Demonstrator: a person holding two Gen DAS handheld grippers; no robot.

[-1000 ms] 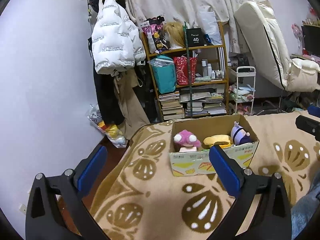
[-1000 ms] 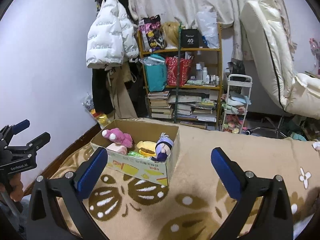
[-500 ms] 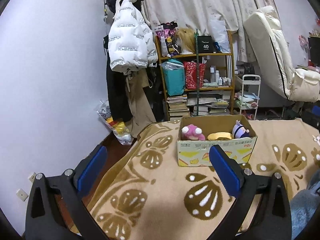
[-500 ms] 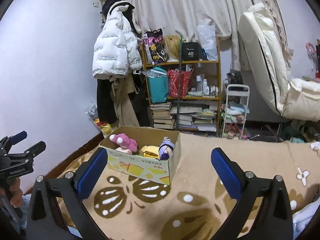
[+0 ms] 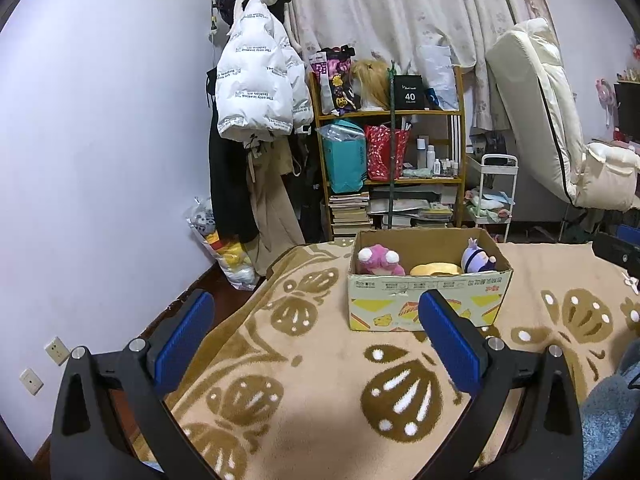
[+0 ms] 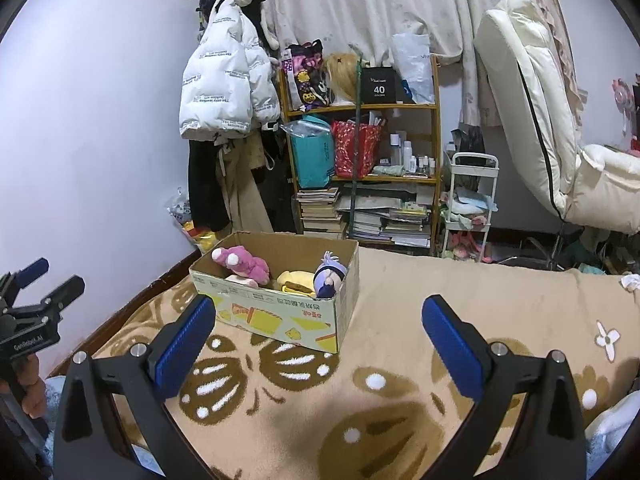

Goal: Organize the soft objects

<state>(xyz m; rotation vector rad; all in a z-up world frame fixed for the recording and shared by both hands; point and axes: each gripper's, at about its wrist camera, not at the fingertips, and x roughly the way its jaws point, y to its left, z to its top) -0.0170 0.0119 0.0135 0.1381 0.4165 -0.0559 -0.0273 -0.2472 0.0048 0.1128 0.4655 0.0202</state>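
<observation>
An open cardboard box [image 5: 430,300] [image 6: 276,312] sits on the tan patterned blanket [image 5: 320,380]. Inside it lie a pink plush [image 5: 378,260] [image 6: 242,264], a yellow plush [image 5: 436,269] [image 6: 296,280] and a purple doll [image 5: 476,258] [image 6: 330,274]. My left gripper [image 5: 316,340] is open and empty, held back from the box's near side. The right gripper [image 6: 318,338] is open too, with nothing between its blue pads [image 6: 450,346], short of the box's right corner. The left gripper [image 6: 32,312] also shows at the left edge of the right wrist view, held by a hand [image 6: 30,384].
Beyond the bed stand a wooden shelf [image 5: 390,172] full of books and bags, a white trolley [image 5: 492,196] and hanging coats [image 5: 256,92]. A cream recliner chair [image 6: 560,140] is at the right. A bag of plush toys [image 5: 224,248] rests on the floor by the wall.
Both grippers have drawn back and risen from the box, which now looks smaller and farther. Both stay open and empty.
</observation>
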